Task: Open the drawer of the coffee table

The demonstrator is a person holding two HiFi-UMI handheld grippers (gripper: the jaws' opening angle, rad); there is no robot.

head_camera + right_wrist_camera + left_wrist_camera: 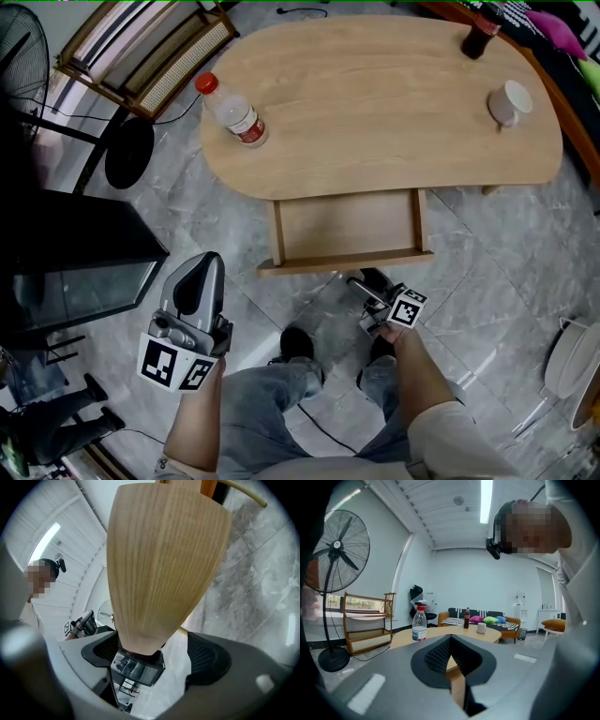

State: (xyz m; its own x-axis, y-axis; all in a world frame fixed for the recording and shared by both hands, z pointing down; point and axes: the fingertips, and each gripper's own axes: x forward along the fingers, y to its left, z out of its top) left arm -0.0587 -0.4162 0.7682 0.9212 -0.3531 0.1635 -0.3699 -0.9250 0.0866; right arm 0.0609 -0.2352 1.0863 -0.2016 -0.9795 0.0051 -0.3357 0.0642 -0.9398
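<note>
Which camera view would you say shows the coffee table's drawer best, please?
The head view: the whole open drawer shows from above, pulled out from under the coffee table. The right gripper view shows only one wooden panel, very close. The left gripper view shows the tabletop, no clear drawer.

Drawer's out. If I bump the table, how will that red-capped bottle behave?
The red-capped bottle stands tall and narrow, so a jolt may well tip it. Its round body would likely roll, and it sits near the table edge. The cap is on, so spilling seems unlikely.
</note>
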